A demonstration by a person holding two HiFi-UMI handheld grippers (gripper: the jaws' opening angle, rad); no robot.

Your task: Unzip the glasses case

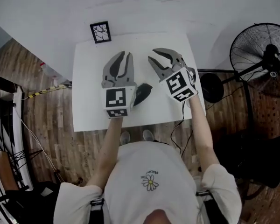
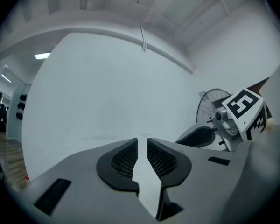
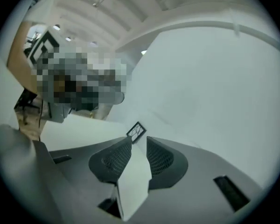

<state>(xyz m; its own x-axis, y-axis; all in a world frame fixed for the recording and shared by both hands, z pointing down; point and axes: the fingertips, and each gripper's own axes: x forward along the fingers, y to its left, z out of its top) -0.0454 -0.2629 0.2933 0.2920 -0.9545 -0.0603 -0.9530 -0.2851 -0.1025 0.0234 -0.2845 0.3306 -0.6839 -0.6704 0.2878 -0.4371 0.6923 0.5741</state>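
Both grippers are up off the white rectangular surface, and neither one is carrying anything. The left gripper points toward the far edge, and its own view shows the story. The grey jaws of the left gripper stand slightly apart with a narrow slot between the ribbed pads, and only pale wall shows through it.

The right gripper sits just beside it, angled inward, its two fingers spread a little wider in the head view. In the right gripper's own view the jaws are parted too, and nothing sits between the pads.

The dark glasses case lies flat on the surface, below and between the two grippers and touched by neither. Its left end is tucked out of sight behind the left gripper's marker cube. I can't tell from here whether its zip is open.

At the far left corner of the surface stands a small black-framed picture, which also peeks up just past the right jaw tips. A black standing fan is off to the right on the wooden floor. The fan shows again in the left gripper view, behind the right gripper's marker cube.
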